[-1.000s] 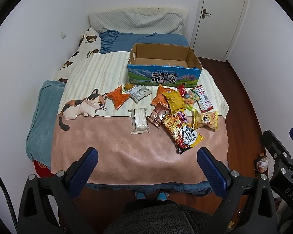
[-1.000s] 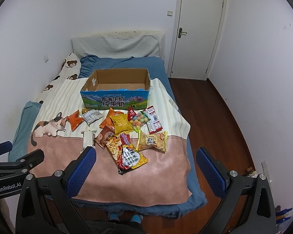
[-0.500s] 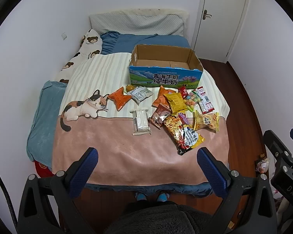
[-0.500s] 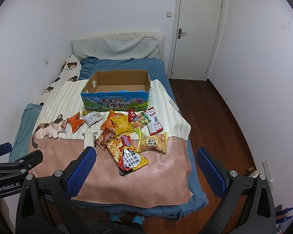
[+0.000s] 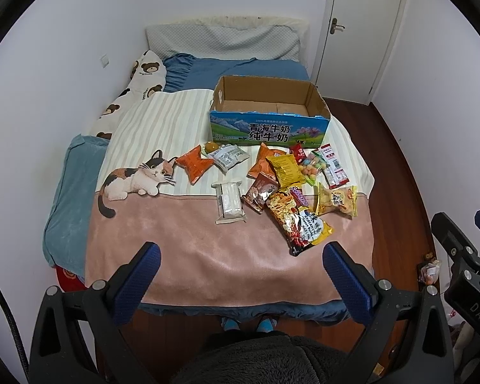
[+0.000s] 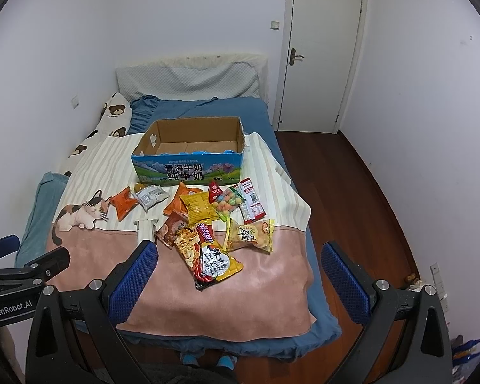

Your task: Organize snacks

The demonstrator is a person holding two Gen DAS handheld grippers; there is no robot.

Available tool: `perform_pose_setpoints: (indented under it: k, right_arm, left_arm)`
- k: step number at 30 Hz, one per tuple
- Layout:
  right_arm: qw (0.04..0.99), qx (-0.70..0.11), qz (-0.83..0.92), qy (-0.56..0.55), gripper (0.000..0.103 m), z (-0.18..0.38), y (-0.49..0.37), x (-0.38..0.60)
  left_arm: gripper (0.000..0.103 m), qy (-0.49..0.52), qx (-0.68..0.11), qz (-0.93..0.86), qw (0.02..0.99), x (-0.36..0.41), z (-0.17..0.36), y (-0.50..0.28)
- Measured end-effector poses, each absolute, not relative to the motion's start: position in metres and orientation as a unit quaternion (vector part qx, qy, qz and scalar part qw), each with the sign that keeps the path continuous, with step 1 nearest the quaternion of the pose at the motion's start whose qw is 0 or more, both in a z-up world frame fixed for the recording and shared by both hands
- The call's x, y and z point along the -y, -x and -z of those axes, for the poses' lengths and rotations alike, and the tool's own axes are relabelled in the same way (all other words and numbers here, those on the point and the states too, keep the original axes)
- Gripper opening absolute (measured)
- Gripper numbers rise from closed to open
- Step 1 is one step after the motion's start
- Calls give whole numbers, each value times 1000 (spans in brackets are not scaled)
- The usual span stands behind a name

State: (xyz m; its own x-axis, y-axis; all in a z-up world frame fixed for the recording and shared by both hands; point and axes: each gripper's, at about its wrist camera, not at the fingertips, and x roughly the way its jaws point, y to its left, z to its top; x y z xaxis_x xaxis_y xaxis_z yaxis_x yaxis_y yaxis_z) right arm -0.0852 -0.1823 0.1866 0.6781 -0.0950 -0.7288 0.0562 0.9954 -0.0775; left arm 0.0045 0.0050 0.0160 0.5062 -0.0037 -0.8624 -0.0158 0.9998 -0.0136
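Both tools, left (image 5: pixel 238 270) and right (image 6: pixel 239 268), gaped empty above the bed (image 5: pixel 188 240). Nothing seemed packed yet; next came reaching a snack (image 5: pixel 299 219) for the box (image 5: pixel 268 131).

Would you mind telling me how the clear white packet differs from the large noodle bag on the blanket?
The clear white packet is pale and see-through, while the noodle bag is printed in red, yellow and black. The packet lies alone, apart from the pile; the noodle bag overlaps neighbouring snacks. The noodle bag is clearly longer. Both lie flat on the blanket, outside the cardboard box, untouched by either claw.
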Motion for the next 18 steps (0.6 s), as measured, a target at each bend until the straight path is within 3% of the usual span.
perform_pose_setpoints:
  k: [18]
  right_arm:
    - [917,-397,35,10,103,-189,92,183]
  left_arm:
    - [103,8,-495,-3,869,2,-21,-5]
